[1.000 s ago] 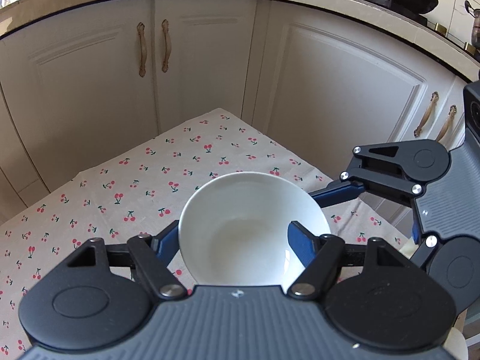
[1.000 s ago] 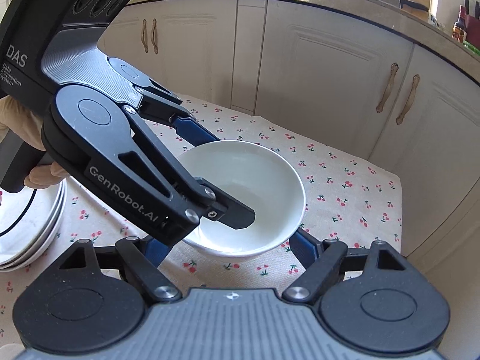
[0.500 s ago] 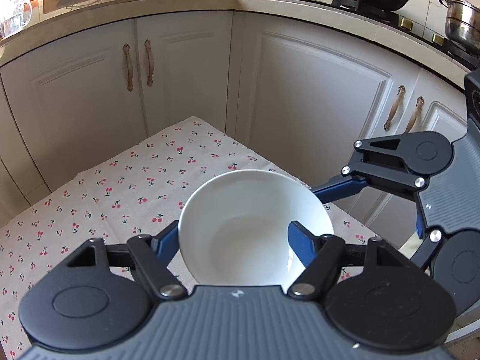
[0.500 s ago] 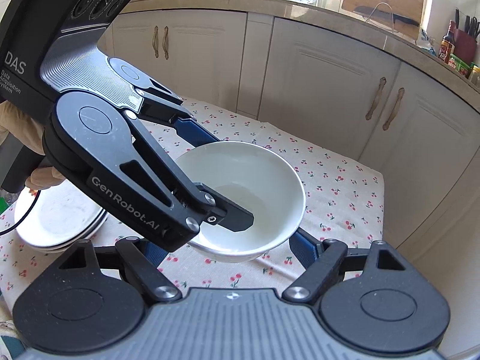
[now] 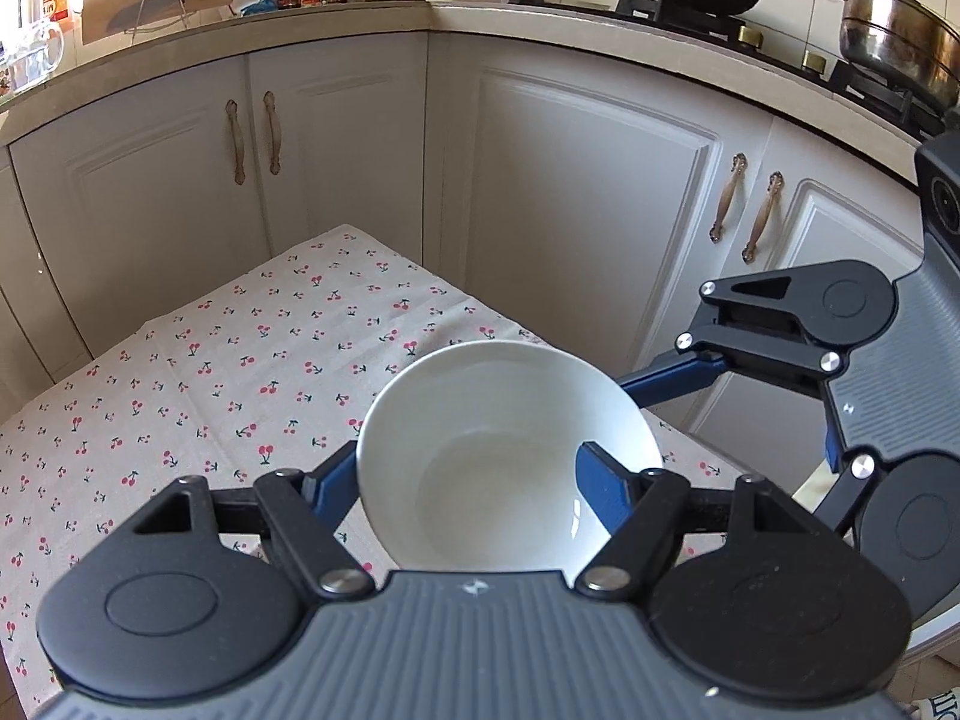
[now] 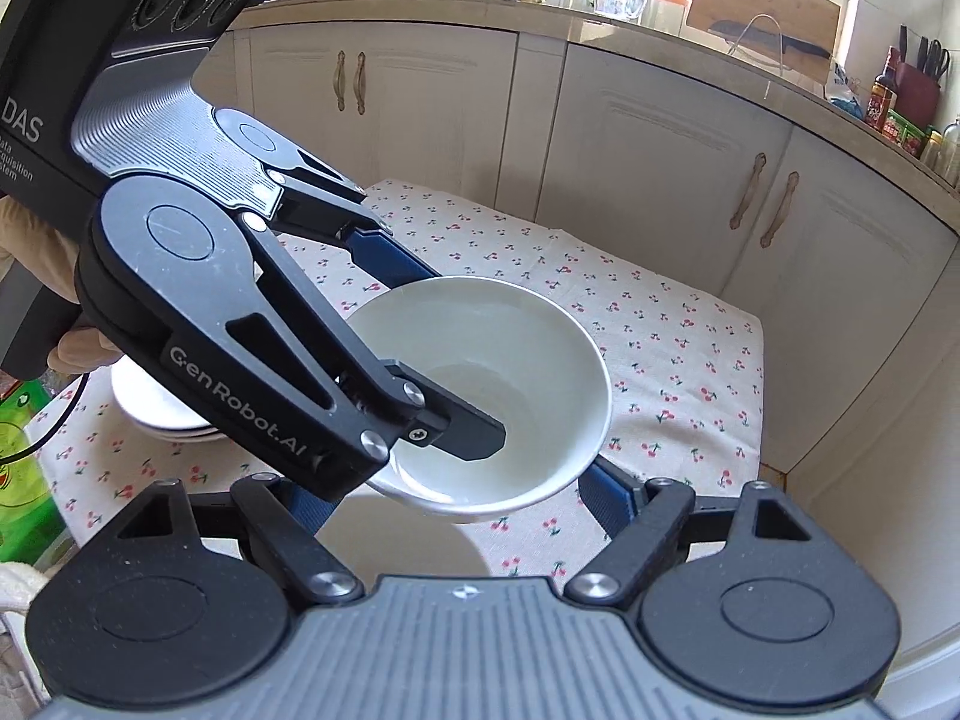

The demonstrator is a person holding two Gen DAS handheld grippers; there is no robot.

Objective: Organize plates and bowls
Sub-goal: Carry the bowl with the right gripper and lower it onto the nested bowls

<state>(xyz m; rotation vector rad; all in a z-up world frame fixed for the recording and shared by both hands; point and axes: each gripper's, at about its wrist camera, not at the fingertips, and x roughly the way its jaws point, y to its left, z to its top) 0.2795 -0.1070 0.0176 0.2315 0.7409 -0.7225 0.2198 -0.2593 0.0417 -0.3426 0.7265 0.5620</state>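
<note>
A white bowl [image 5: 504, 456] is held in the air above the cherry-print tablecloth [image 5: 240, 372]. My left gripper [image 5: 474, 480] is shut on the bowl, one finger outside its left wall and one inside its right rim. In the right wrist view the bowl [image 6: 498, 384] sits between my right gripper's [image 6: 456, 498] wide-open fingers, which lie under and beside it. Whether they touch it is unclear. The left gripper [image 6: 420, 348] reaches in from the left there. A stack of white plates [image 6: 162, 414] lies on the cloth at the left, mostly hidden by the left gripper.
White cabinet doors [image 5: 570, 210] stand close behind the table. The table's right edge [image 6: 762, 396] drops off near the cabinets. A counter [image 5: 360, 18] above carries bottles, a wok and a pot. A green package [image 6: 24, 468] sits at the far left.
Both grippers have risen with the bowl, so the table looks farther below and more counter shows. The plate stack has shifted toward the centre in the right wrist view.
</note>
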